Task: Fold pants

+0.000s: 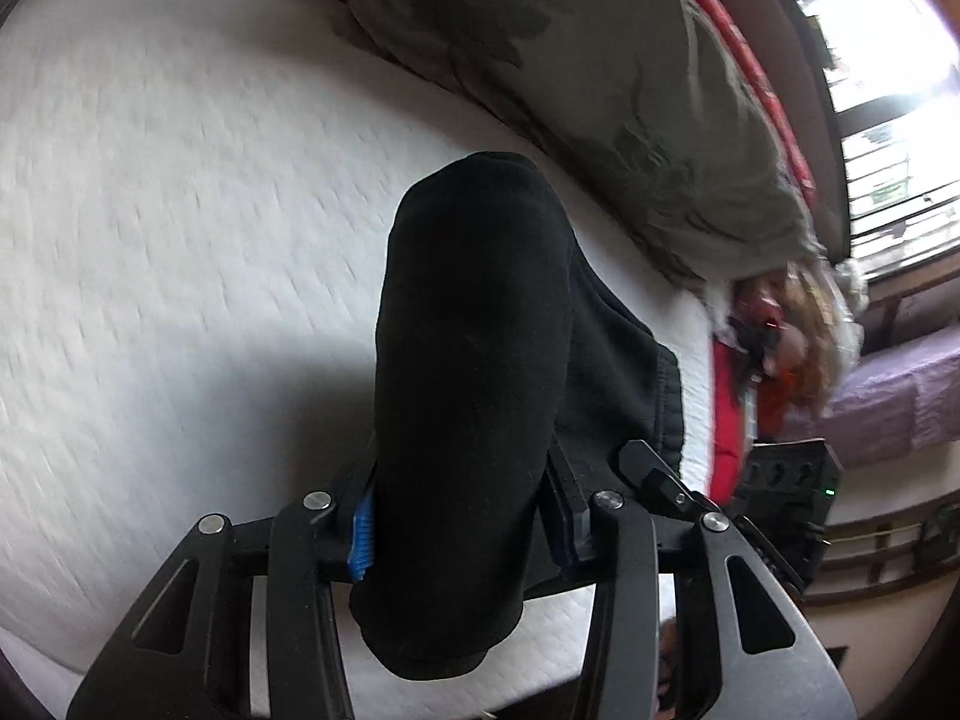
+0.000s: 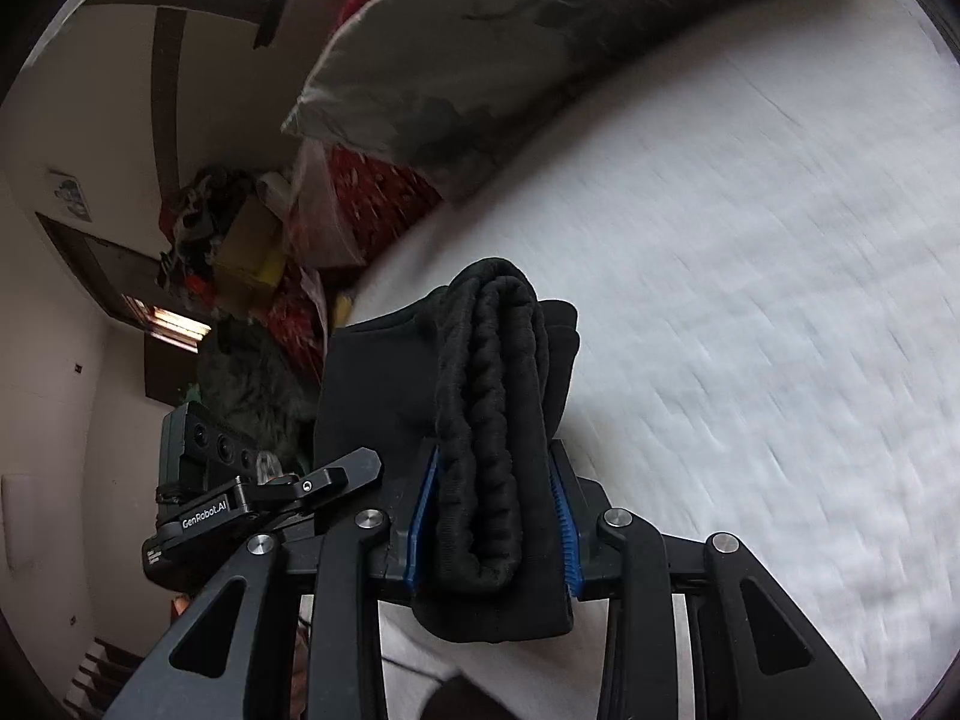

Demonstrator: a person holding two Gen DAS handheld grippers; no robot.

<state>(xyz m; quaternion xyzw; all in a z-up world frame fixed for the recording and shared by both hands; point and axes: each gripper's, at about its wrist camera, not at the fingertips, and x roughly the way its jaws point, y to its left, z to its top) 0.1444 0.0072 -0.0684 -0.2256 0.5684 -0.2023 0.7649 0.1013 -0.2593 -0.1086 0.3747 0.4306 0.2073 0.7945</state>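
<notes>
Pants (image 1: 474,396) of thick black fabric fill the middle of both wrist views, and we see them pinched at two places. In the left wrist view, our left gripper (image 1: 465,531) is clamped on a smooth, rounded bundle of the cloth: the blue pads (image 1: 362,531) press into it from the left, while the opposite pad is mostly hidden behind the fabric. The bundle stands up between the fingers and bulges below them toward the camera. To its right, more of the garment with a stitched hem trails down onto the bed.

In the right wrist view, our right gripper (image 2: 497,519) is closed on the gathered, ribbed waistband (image 2: 489,420), which is doubled over into a thick roll. Blue pads touch it on both sides, and the roll rises past the fingertips before curling over at the top. A flat dark panel of the same garment spreads to the left of the roll.

Each camera also catches the other gripper at the edge of its frame, near the held cloth.

Beneath the garment we see a white quilted mattress (image 1: 180,210), blurred by motion. Along its far edge lies a grey-green pillow (image 1: 570,78) with a leaf pattern, and red patterned bedding shows beside it. Beyond the bed, the left view has a bright window (image 1: 888,72); the right view shows cluttered belongings (image 2: 240,240) against a pale wall.
</notes>
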